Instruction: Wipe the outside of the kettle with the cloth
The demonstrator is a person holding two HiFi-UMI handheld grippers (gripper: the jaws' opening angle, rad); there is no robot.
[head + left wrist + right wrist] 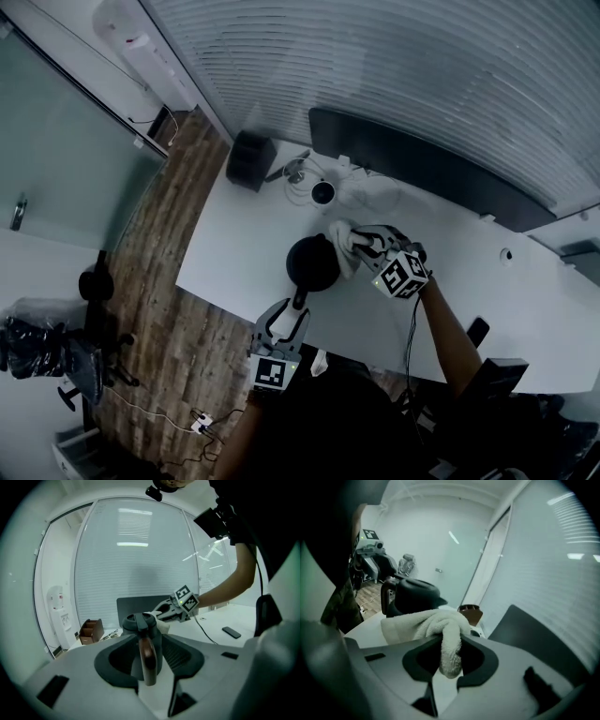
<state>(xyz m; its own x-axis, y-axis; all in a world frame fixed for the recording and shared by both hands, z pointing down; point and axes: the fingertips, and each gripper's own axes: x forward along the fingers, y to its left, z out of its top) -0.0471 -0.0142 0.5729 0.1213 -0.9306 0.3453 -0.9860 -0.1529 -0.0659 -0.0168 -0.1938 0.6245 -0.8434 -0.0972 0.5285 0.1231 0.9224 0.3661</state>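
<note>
A black kettle (312, 264) stands on the white table (244, 234), its brown handle (300, 300) pointing toward me. My left gripper (290, 317) reaches in from below with its jaws on either side of that handle (147, 660). A strip of table shows between the handle and the right jaw, so the gripper is open. My right gripper (364, 247) is shut on a white cloth (342, 239), which lies against the kettle's right side. In the right gripper view the cloth (433, 623) bunches between the jaws with the kettle (412, 595) just behind it.
A long dark panel (422, 169) runs along the table's far edge. A black box (250, 159) and a small white round object (322, 193) sit behind the kettle. A phone (231, 632) lies to the right. A brown desk organiser (91, 630) stands at the back left.
</note>
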